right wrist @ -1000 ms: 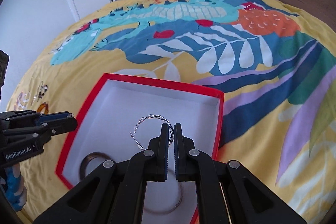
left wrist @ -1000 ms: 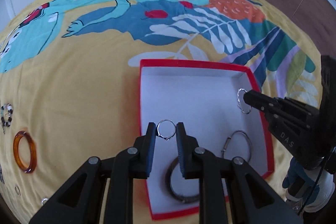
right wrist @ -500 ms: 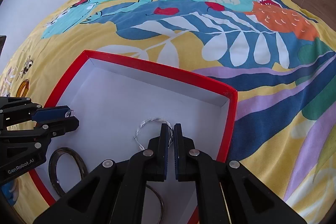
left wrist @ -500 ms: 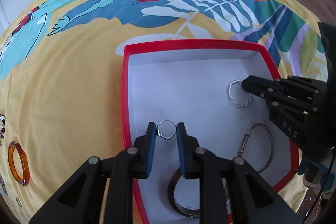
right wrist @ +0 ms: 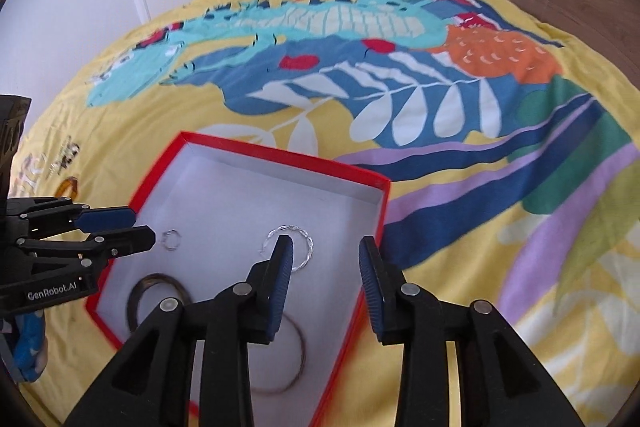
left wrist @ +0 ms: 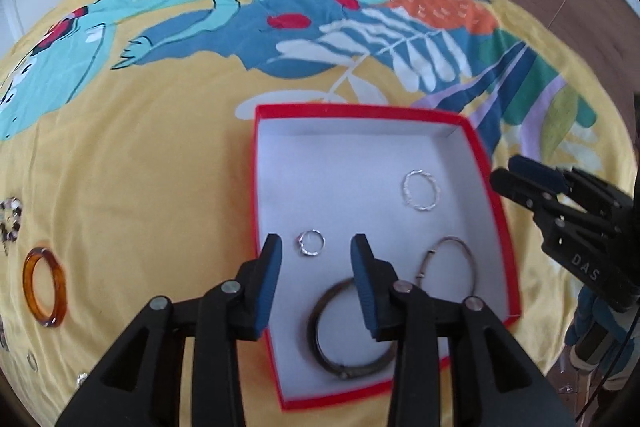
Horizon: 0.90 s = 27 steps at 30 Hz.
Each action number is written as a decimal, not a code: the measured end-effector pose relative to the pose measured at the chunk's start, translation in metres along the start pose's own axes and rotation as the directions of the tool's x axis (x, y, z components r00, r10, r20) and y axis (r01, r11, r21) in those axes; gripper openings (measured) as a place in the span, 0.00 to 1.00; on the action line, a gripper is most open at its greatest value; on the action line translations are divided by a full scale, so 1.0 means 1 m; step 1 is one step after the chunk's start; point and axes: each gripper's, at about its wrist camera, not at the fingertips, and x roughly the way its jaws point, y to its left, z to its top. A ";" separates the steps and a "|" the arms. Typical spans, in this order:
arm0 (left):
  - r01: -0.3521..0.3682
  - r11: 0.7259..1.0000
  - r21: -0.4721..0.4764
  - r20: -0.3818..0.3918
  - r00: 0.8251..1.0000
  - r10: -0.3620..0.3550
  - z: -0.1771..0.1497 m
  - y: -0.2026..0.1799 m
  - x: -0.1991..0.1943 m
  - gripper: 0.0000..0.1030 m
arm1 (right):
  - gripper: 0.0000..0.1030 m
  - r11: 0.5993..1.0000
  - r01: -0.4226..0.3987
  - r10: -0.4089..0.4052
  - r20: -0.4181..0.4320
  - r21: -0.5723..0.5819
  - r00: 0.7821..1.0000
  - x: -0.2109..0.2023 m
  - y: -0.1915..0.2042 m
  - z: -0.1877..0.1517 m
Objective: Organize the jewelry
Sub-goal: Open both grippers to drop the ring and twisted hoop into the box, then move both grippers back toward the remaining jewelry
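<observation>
**Operator:** Both of my grippers have just been opening. Left gripper (left wrist: 316,251) stands parted and empty; the small ring (left wrist: 311,242) lies loose on the box (left wrist: 496,227) floor between its tips. Right gripper (right wrist: 326,255) likewise holds nothing.

**Supervisor:** The twisted ring?

**Operator:** Twisted ring (left wrist: 420,190) lies flat at 2 o'clock from the small one. Thin silver wire, both deposited. I judge the amber bangle (left wrist: 44,293) on the bed (left wrist: 140,167) comes next.

Bed with a yellow patterned cover (left wrist: 140,155), bearing a red-rimmed white box (left wrist: 256,187). Left of the box lie an amber ring (left wrist: 44,291) and a speckled piece (left wrist: 10,219); smaller items lie near the cover's edge.
</observation>
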 end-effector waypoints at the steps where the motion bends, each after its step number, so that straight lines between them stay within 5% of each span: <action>1: 0.008 1.000 -0.010 0.007 1.000 -0.008 -0.001 0.002 -0.007 0.33 | 0.34 1.000 -0.005 0.005 0.008 0.009 1.000 -0.007 0.000 -0.001; 8: -0.014 0.999 -0.047 0.055 0.998 0.017 -0.027 0.028 -0.071 0.33 | 0.37 0.995 -0.088 0.085 0.071 0.044 0.994 -0.066 0.022 -0.022; 17: -0.121 0.982 -0.143 0.077 0.988 0.133 -0.091 0.096 -0.152 0.34 | 0.40 0.987 -0.160 0.155 0.122 0.034 0.980 -0.126 0.071 -0.056; 27: -0.217 0.934 -0.283 0.166 0.948 0.270 -0.179 0.168 -0.252 0.35 | 0.47 0.976 -0.214 0.202 0.185 0.050 0.962 -0.187 0.102 -0.091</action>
